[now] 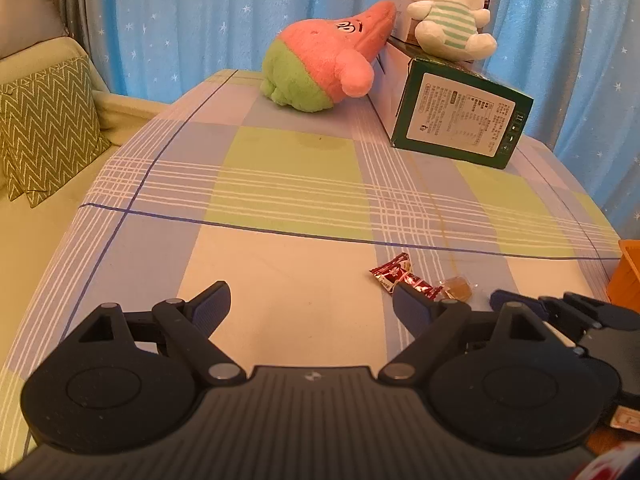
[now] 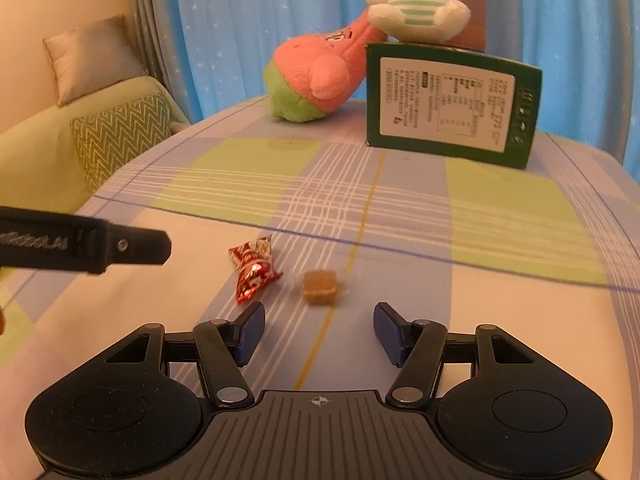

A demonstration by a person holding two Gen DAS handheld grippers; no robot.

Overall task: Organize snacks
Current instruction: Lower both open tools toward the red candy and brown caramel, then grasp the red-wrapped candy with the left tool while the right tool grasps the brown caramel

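Right gripper above plaid tablecloth, blue curtain behind.

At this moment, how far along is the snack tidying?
Nothing looks done: the red candy and the brown candy both lie loose on the cloth. In hand: nothing. The right gripper is open just short of the brown candy; the left gripper is open and empty. Both pickups remain.
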